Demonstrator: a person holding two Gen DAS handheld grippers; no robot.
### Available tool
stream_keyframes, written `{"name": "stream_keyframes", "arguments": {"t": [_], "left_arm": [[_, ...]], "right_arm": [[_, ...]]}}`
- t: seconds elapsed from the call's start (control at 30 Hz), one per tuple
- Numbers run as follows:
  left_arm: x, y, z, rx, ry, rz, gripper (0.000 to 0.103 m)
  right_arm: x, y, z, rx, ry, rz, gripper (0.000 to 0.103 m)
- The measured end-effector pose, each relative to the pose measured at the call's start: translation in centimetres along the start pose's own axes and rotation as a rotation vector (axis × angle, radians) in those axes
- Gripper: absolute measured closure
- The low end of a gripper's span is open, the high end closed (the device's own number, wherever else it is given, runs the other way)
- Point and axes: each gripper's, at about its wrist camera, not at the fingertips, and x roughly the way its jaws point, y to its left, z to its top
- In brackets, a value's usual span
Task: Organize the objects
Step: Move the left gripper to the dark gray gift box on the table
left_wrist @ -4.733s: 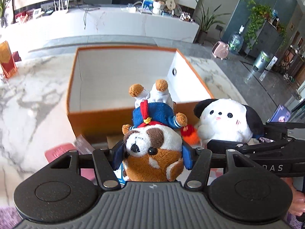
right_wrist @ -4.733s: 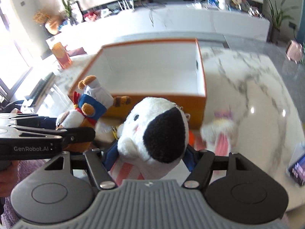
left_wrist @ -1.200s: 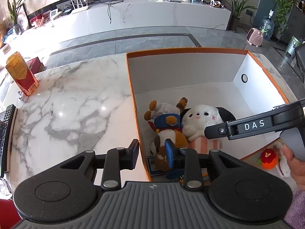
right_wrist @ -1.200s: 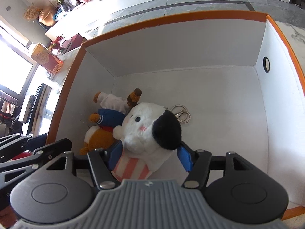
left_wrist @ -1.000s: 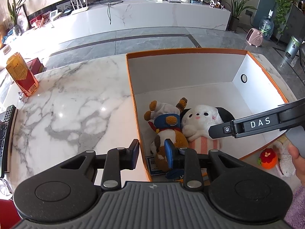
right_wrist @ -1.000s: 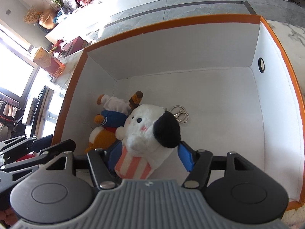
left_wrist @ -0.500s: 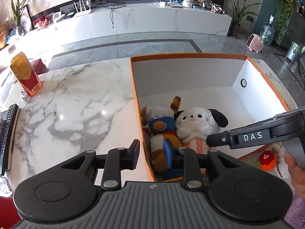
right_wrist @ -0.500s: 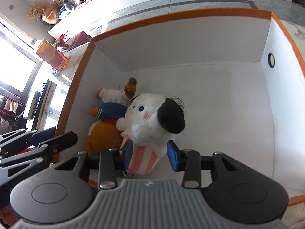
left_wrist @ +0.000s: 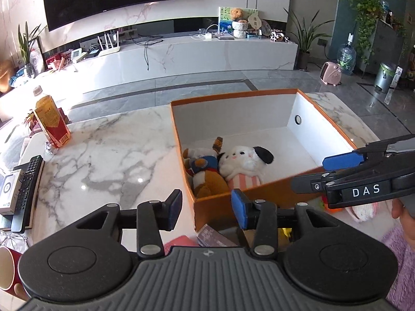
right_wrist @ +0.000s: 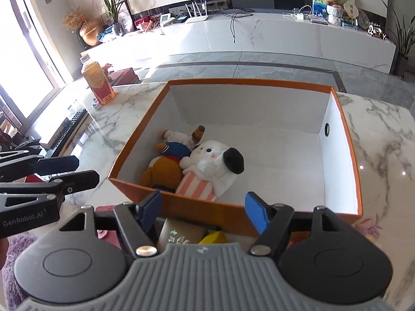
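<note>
An orange box with a white inside (left_wrist: 249,96) (right_wrist: 337,155) stands on the marble table. In its near left corner lie a brown and white plush dog in a blue jacket (left_wrist: 205,173) (right_wrist: 166,165) and a white plush dog with a black ear and striped body (left_wrist: 243,163) (right_wrist: 207,171). My left gripper (left_wrist: 206,208) is open and empty, held above the box's near left corner. My right gripper (right_wrist: 203,211) is open and empty above the box's near wall. Each gripper also shows in the other's view, the right one (left_wrist: 345,171) and the left one (right_wrist: 57,171).
In front of the box lie small items: a pink object (left_wrist: 179,242), a dark carton (right_wrist: 181,233), a yellow piece (right_wrist: 214,238), an orange toy (left_wrist: 326,204) and a pale knitted item (left_wrist: 363,211). A yellow and red carton (left_wrist: 50,121), remotes (left_wrist: 26,189) and a red mug (left_wrist: 7,269) are at the left.
Both plush toys, held in the grippers earlier, now lie in the box. Both grippers have opened wider and pulled back and up, out of the box.
</note>
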Motion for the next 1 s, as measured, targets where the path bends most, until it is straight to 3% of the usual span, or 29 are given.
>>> {"name": "stream_keyframes", "arguments": {"t": [0.17,0.37,0.57,0.73,1.0], "left_arm": [[-1.7,-1.0,-2.9,0.007,0.057,-0.076,0.041],[-1.6,-2.0,-7.2,0.002,0.167,-0.144,0.038],[-0.5,-2.0,-10.5,-0.124,0.278,-0.215,0.037],[0.7,-2.8,-12.2,-0.157,0.389,-0.185,0.039],[1.7,-4.5,-12.8,-0.087,0.451,-0.151,0.039]], "right_arm": [[-2.1,0.2,-4.0,0.019,0.018,0.051,0.028],[-2.2,0.6,-9.8,0.043,0.108,0.079,0.030],[-1.5,0.4,-14.1,0.115,0.202,0.082,0.040],[-0.8,1.2,-15.7,0.081,0.241,0.051,0.047],[-0.8,0.8,-16.5,0.067,0.258,0.006,0.054]]}}
